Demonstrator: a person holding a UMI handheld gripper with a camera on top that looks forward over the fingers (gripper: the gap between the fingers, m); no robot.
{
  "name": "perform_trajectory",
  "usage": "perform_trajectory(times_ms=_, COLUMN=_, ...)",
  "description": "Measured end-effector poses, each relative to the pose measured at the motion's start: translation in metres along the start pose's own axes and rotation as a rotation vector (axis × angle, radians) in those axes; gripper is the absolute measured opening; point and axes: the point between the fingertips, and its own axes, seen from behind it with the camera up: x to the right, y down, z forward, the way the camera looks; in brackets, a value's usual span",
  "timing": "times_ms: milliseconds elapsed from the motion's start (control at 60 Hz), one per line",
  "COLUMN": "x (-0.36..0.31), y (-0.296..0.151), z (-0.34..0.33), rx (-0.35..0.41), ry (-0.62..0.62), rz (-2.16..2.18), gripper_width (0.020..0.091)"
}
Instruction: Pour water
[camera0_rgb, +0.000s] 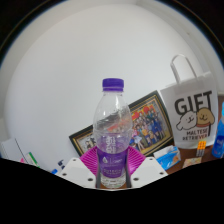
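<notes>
A clear plastic water bottle (112, 135) with a purple cap (113, 86) and a purple label stands upright between my fingers. My gripper (112, 162) is shut on its lower half: the pink pads (88, 160) press against the bottle on both sides. Water fills most of the bottle, and the cap is on. The bottle's base sits low between the fingers, and nothing shows beneath it. No cup or other vessel is in view.
Behind the bottle, a framed group photo (150, 125) leans against a white wall. A white "GIFT" tote bag (192, 115) stands to its right, with small blue items (168, 157) in front. Thin coloured sticks (30, 158) poke up at the left.
</notes>
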Motion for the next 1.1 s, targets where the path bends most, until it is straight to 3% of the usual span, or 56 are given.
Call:
perform_trajectory(times_ms=150, x=0.080, y=-0.005, z=0.003, rx=0.025, ry=0.117, rz=-0.329, gripper_width=0.0340)
perform_trajectory(times_ms=417, x=0.218, y=0.064, z=0.018, rx=-0.099, ry=0.267, rz=-0.436, gripper_width=0.0340)
perform_trajectory(times_ms=667, x=0.252, y=0.117, z=0.027, rx=-0.151, ry=0.248, rz=-0.479, gripper_width=0.0341)
perform_trajectory(times_ms=700, x=0.251, y=0.114, z=0.028, rx=-0.114, ry=0.244, rz=-0.484, gripper_width=0.0342)
perform_trajectory(times_ms=817, x=0.254, y=0.113, z=0.024, rx=-0.091, ry=0.261, rz=-0.452, gripper_width=0.0347)
perform_trajectory(times_ms=1033, x=0.257, y=0.114, z=0.022, rx=-0.126, ry=0.285, rz=-0.448, gripper_width=0.0509)
perform_trajectory(times_ms=1067, x=0.258, y=0.116, z=0.021, rx=-0.146, ry=0.293, rz=-0.443, gripper_width=0.0568)
perform_trajectory(times_ms=1100, x=0.260, y=0.117, z=0.017, rx=-0.169, ry=0.306, rz=-0.436, gripper_width=0.0687)
